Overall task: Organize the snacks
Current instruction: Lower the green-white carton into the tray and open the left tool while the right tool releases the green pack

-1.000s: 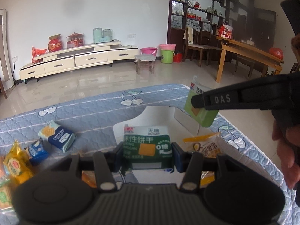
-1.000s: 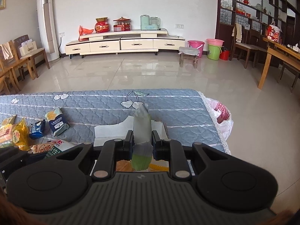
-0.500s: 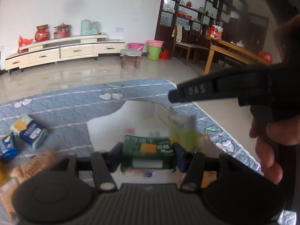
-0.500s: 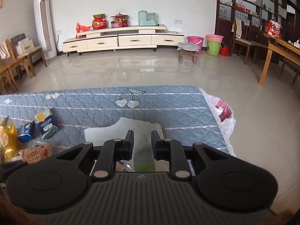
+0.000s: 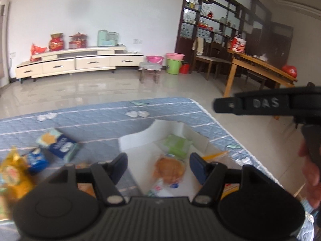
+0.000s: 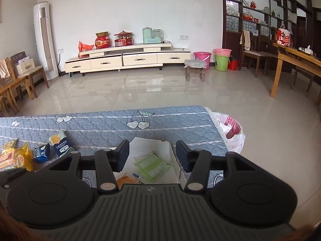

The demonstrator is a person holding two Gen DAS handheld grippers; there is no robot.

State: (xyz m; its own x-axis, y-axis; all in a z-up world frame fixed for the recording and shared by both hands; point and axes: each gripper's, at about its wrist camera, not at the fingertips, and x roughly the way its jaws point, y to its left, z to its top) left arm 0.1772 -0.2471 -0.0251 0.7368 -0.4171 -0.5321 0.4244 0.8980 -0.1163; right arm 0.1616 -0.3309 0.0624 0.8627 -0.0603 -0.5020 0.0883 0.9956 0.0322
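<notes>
A white box (image 5: 138,142) sits on the blue quilted cover (image 6: 100,124). Inside it lie a light green packet (image 6: 153,165), also seen flat (image 5: 176,146) from the left wrist, and a packet with a round orange picture (image 5: 168,168). My left gripper (image 5: 158,165) hovers over the box, its jaws opening, with nothing pressed between them. Over the same box my right gripper (image 6: 153,156) has its jaws opening too, the green packet lying free below them. Its finger (image 5: 260,103) reaches in from the right. Loose snacks lie left of the box: a blue packet (image 6: 60,143) and a yellow bag (image 6: 24,158).
A white rubbish bag (image 6: 230,132) hangs at the cover's right edge. A person's hand (image 5: 311,172) holds the right gripper's handle. Beyond the cover are a tiled floor, a low stool (image 6: 195,68) and a wooden table (image 6: 291,60).
The left jaws let go of the dark green biscuit packet, and the right jaws let go of the light green packet, which now lies flat in the box. Both grippers pulled back.
</notes>
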